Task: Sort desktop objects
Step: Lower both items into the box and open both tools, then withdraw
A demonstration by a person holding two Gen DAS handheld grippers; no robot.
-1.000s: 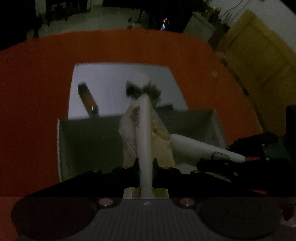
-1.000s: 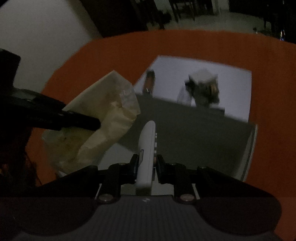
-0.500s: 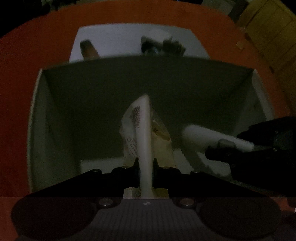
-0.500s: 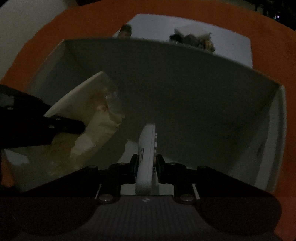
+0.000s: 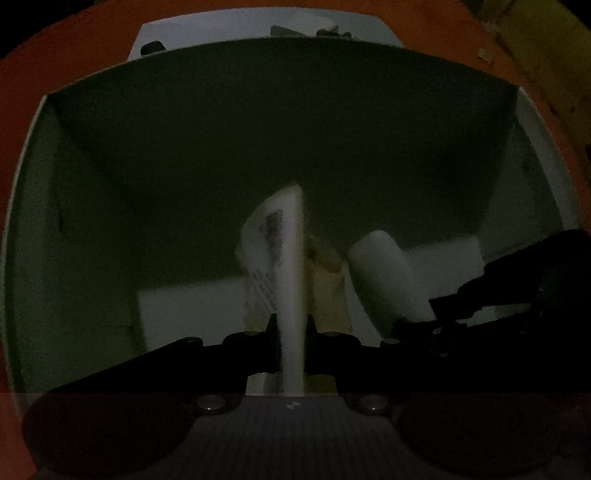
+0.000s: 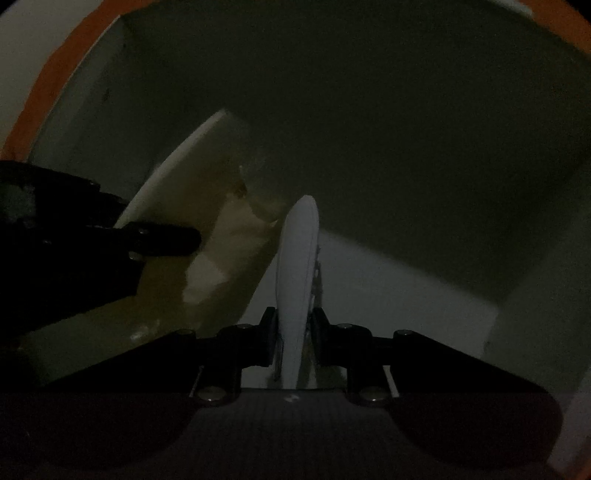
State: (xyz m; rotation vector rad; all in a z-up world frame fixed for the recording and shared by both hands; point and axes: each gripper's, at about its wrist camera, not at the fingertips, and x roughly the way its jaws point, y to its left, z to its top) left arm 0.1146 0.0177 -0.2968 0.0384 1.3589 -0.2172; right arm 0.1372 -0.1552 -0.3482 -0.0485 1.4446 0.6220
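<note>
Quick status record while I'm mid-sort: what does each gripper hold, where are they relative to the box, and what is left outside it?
left gripper: shut on snack packet, clamped at its sealed edge
right gripper: shut on white remote, held edge-on
position: both grippers point down inside the white box, side by side
contact: packet and remote look very close; touching cannot be told
box floor: pale, bare where visible
outside box: a dark item and a crumpled wrapper on the white sheet beyond the far wall
surface: orange table
</note>
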